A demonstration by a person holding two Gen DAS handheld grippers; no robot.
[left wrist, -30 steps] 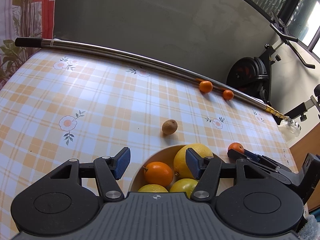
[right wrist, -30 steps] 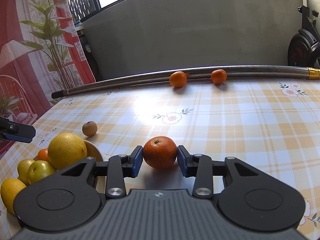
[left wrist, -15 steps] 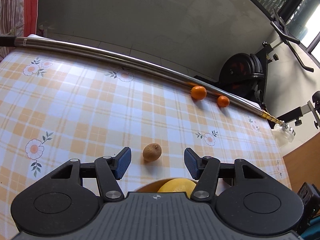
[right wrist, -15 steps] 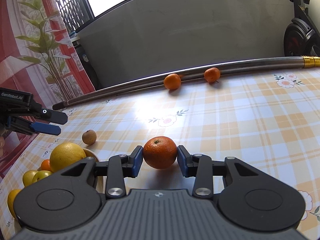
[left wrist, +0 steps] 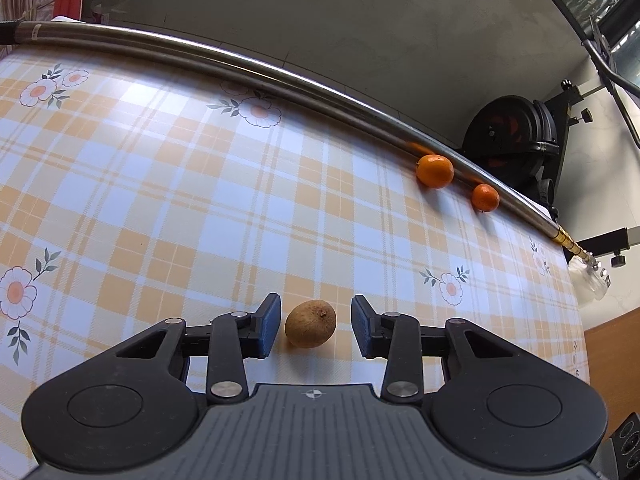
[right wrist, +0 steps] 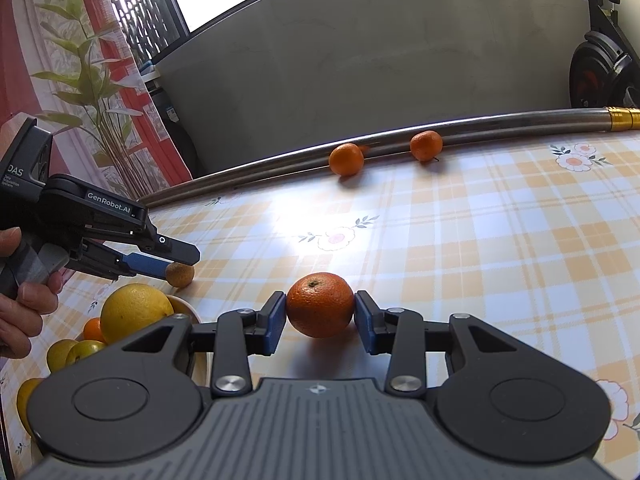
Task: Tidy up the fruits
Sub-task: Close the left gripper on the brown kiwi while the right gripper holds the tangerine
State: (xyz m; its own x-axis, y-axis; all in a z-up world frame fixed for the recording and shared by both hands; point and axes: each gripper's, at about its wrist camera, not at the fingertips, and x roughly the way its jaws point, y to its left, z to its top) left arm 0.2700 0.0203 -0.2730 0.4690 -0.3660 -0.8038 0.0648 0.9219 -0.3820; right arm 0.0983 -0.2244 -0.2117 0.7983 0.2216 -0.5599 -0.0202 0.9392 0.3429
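Left wrist view: your left gripper (left wrist: 312, 326) is closing around the small brown fruit (left wrist: 311, 323) on the tablecloth (left wrist: 160, 184), pads not yet touching; it looks light, firm and apt to roll, so pinch across its widest middle.

Brand on left gripper (right wrist: 176, 258), upper arm, at 9 o'clock in the right wrist view: "GenRobot.AI"
Lettering on its rear body: "DAS"; smaller lines beneath unreadable
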